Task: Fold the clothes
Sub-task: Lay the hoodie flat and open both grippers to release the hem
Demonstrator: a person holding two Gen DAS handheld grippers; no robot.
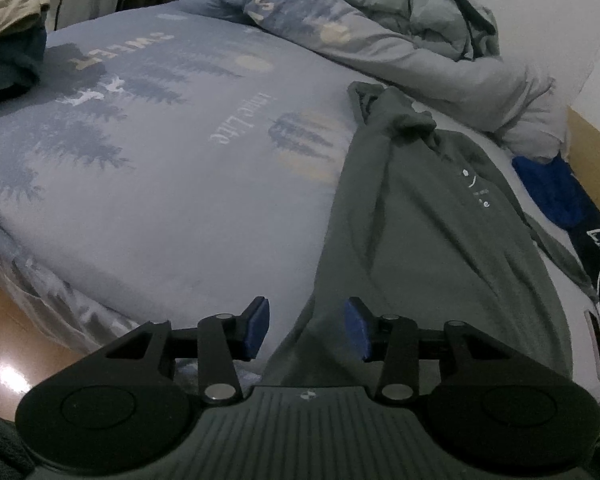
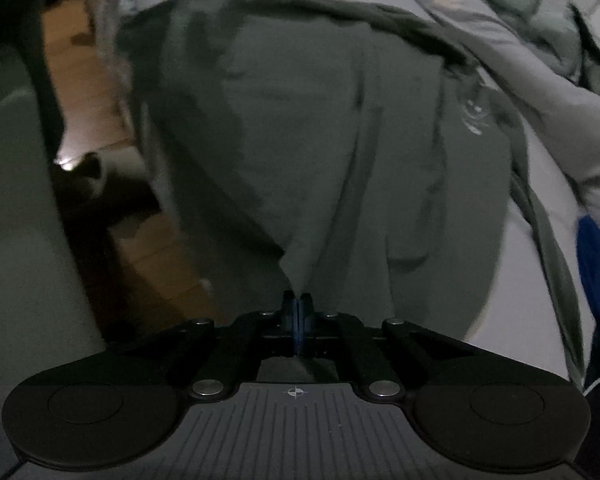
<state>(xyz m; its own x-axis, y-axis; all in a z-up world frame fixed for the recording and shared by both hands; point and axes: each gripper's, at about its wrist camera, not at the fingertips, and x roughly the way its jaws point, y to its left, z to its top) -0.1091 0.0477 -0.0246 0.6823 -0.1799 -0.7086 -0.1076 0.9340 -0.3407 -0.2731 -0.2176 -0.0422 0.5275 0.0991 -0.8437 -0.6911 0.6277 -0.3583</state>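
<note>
The bed sheet (image 1: 148, 128) carries "SWEET" in pale capitals and "ime Life" in white script, both read upside down or sideways

The grey-green top (image 1: 432, 240) lies long and wrinkly on the bed (image 1: 160, 168), near its edge.
</note>
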